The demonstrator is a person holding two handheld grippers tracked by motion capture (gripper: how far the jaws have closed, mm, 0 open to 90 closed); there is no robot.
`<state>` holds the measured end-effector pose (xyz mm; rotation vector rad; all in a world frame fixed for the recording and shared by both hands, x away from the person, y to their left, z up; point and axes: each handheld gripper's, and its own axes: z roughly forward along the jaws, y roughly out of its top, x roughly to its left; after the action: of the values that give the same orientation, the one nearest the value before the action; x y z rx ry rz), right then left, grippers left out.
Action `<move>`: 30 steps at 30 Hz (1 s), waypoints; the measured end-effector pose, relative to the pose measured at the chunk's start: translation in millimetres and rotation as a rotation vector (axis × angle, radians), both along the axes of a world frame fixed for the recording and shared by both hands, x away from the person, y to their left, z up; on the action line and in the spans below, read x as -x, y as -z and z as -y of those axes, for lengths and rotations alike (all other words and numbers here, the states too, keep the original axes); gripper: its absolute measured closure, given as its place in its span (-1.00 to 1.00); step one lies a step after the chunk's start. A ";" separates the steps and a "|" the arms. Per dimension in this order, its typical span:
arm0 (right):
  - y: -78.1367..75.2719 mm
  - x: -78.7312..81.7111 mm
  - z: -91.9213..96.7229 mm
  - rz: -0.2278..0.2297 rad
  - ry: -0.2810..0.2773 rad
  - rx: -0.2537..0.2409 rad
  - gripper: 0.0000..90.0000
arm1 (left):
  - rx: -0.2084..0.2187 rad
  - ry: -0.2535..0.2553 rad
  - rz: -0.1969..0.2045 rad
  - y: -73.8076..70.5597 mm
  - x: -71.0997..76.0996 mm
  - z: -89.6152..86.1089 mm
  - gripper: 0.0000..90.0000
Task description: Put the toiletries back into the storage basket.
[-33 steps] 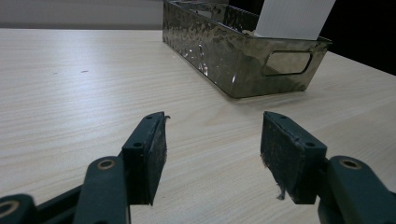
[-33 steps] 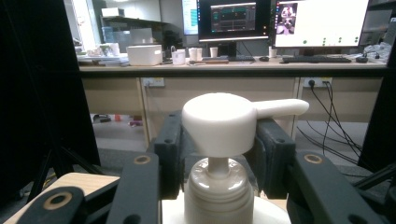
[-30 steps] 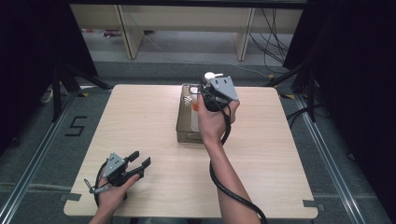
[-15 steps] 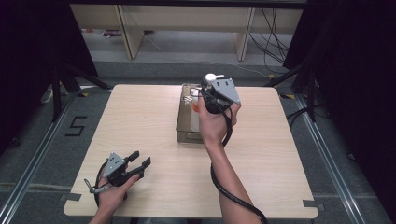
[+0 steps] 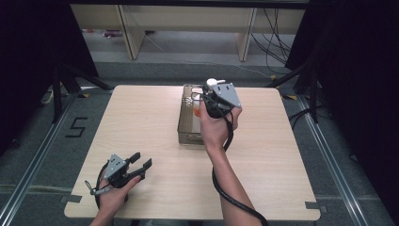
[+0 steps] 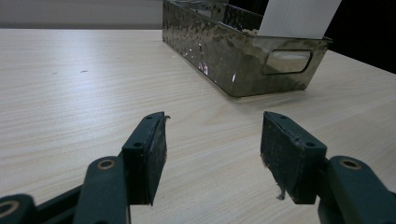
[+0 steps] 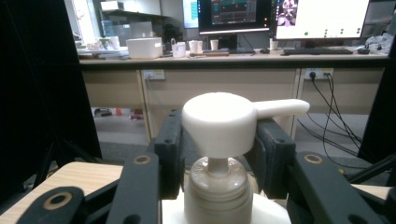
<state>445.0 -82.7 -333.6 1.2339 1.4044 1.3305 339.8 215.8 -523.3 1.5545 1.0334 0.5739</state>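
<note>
My right gripper point(image 5: 210, 99) is held over a smoky clear bin point(image 5: 185, 128) in the middle of the table. It is shut on a white pump bottle point(image 7: 217, 186). Its jaws clasp the neck just under the pump head point(image 7: 219, 119), whose spout points right in the right gripper view. The pump head point(image 5: 212, 82) shows above the gripper in the high view, and the hand hides the bottle's body. My left gripper point(image 5: 140, 161) rests near the table's front left, open and empty. Its jaws point(image 6: 212, 130) point towards the bin point(image 6: 233, 60), where a white body point(image 6: 299, 16) rises at the bin's end.
The wooden table point(image 5: 136, 117) has bare surface to the left and right of the bin. Dark curtains flank the table, with a metal stand point(image 5: 59, 80) at its far left. A desk with monitors point(image 7: 243, 11) stands beyond the far edge.
The right gripper with the bottle has sunk very slightly over the bin. The left gripper has not moved.
</note>
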 end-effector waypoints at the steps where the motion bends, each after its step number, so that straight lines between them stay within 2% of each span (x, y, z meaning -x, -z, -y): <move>1: 0.7 -0.5 0.4 -0.001 -0.001 0.004 0.33 | 0.000 0.000 0.000 0.0 0.0 0.0 -0.10; 5: 4.3 -2.5 -0.1 -0.018 0.001 -0.012 0.33 | 0.000 0.000 -0.001 0.0 0.0 -0.1 -0.10; 9: 8.6 -4.1 0.0 -0.023 -0.004 -0.004 0.33 | -0.006 -0.004 -0.007 -0.5 0.6 -0.3 -0.10; 10: 9.4 -4.3 0.8 -0.023 0.000 0.011 0.33 | -0.006 -0.004 -0.006 -0.5 0.5 -0.3 -0.10; 15: 13.5 -5.0 0.9 -0.026 0.000 0.010 0.33 | -0.006 -0.003 -0.006 -0.5 0.6 -0.3 -0.10; 20: 19.0 -5.5 0.8 -0.051 0.001 0.001 0.33 | -0.005 -0.004 -0.006 -0.5 0.6 -0.2 -0.10; 22: 22.0 -6.1 1.9 -0.052 0.005 0.021 0.33 | -0.008 -0.004 -0.009 -0.7 0.7 -0.4 -0.10; 25: 25.5 -6.9 1.1 -0.059 0.005 0.014 0.33 | -0.002 -0.003 -0.006 -0.4 0.4 -0.2 -0.10; 28: 27.4 -7.8 2.2 -0.066 0.002 0.028 0.33 | -0.003 -0.003 -0.005 -0.4 0.4 -0.2 -0.10; 30: 28.7 -7.6 1.5 -0.076 0.004 0.008 0.33 | -0.003 -0.004 -0.006 -0.4 0.5 -0.2 -0.10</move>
<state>452.6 -84.2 -362.3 1.2936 1.4579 1.2856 339.4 216.0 -522.9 1.5577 1.0405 0.5739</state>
